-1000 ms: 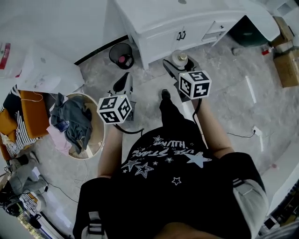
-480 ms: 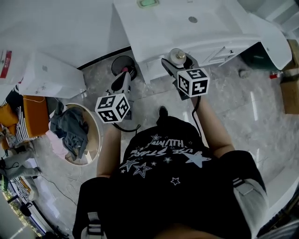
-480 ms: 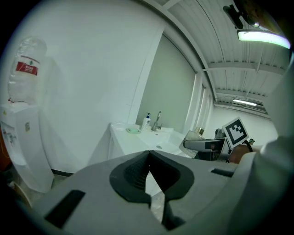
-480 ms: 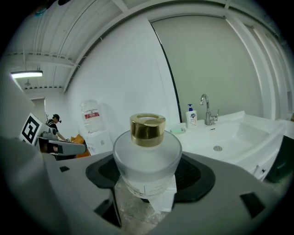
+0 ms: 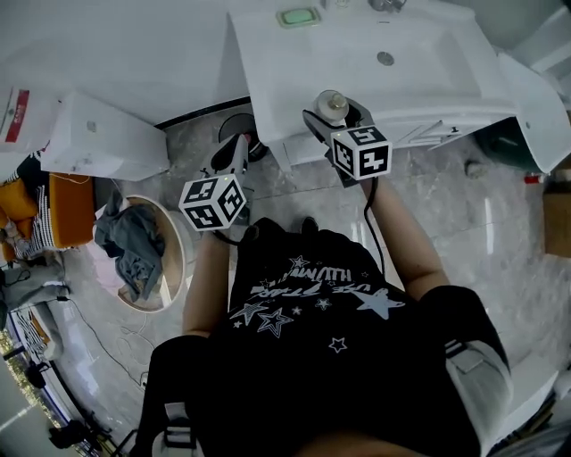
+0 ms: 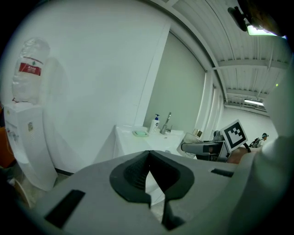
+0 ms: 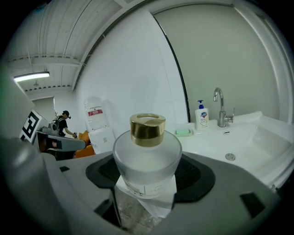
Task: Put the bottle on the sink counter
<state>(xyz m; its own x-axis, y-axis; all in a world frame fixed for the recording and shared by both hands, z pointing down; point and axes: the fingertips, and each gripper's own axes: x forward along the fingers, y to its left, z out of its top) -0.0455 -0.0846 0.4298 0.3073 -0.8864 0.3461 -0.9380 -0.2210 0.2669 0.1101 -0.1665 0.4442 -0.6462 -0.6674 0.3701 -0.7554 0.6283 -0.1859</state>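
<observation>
A frosted glass bottle (image 7: pixel 146 158) with a gold cap stands upright between the jaws of my right gripper (image 7: pixel 147 176), which is shut on it. In the head view the bottle (image 5: pixel 333 106) and right gripper (image 5: pixel 335 114) show against the front part of the white sink counter (image 5: pixel 294 62). In the right gripper view the counter (image 7: pixel 211 142) lies just ahead and lower right. My left gripper (image 5: pixel 234 150) hangs left of the counter's front corner. Its jaws (image 6: pixel 148 178) are shut on nothing. From there the bottle (image 6: pixel 198 136) shows at right.
On the counter are a basin with a drain (image 5: pixel 384 58), a faucet (image 7: pixel 222 108), a soap dispenser (image 7: pixel 200 116) and a green soap dish (image 5: pixel 297 16). A dark bin (image 5: pixel 236 125) stands under the counter's left end. A water dispenser (image 5: pixel 100 136) and a laundry basket (image 5: pixel 143 254) are at left.
The person has walked up to the sink; the counter has slid down into view. The right gripper, still shut on the bottle, now shows over the counter's front. The left gripper came along.
</observation>
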